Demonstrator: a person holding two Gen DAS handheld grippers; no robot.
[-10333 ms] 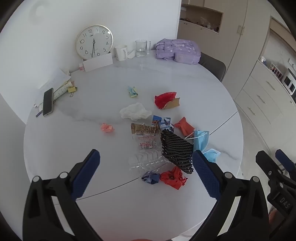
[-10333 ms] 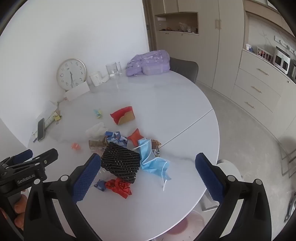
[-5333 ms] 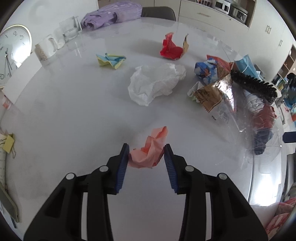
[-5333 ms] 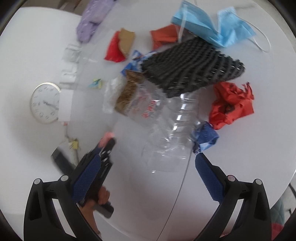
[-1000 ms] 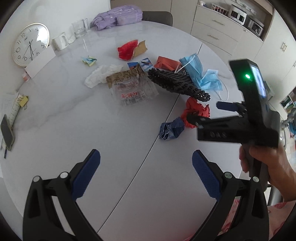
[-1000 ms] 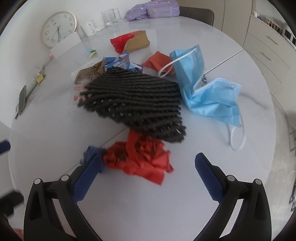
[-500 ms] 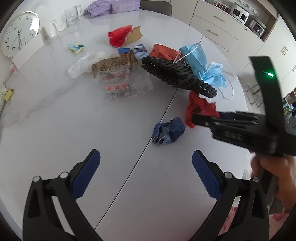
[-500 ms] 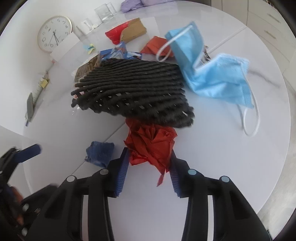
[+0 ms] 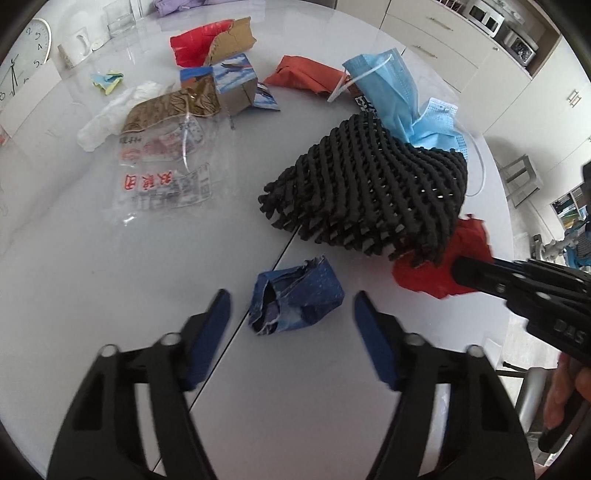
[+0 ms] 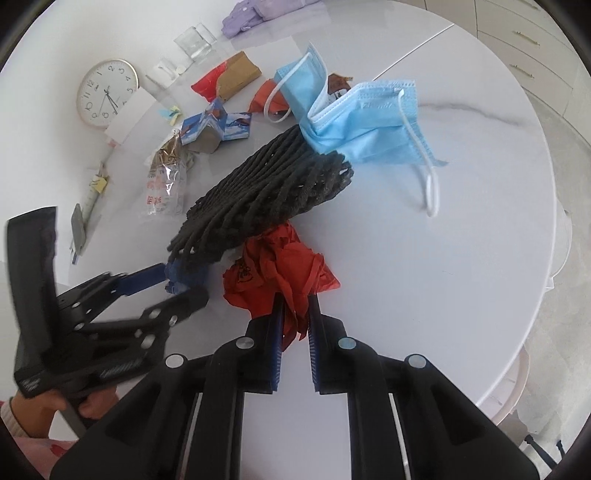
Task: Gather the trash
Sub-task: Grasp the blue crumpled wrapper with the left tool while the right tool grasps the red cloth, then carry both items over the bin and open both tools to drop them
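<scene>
home kitchen: cabinets (image 9: 436, 33), microwave (image 9: 487, 18), dining table (image 10: 443, 258).

Left gripper (image 9: 291, 314), black with blue ribbed pads, points steeply down at the crumpled dark-blue paper wad (image 9: 295, 297); its jaws are closing, one on each side of the wad, neither pad touching it yet. Right gripper (image 10: 294, 321), of the same build, stands just right of the wad, also angled steeply down, its pads clamped on the crumpled red plastic wrapper (image 10: 280, 275). The person's left hand (image 10: 48, 408) and right hand (image 9: 567, 395) grasp the respective handles.
</scene>
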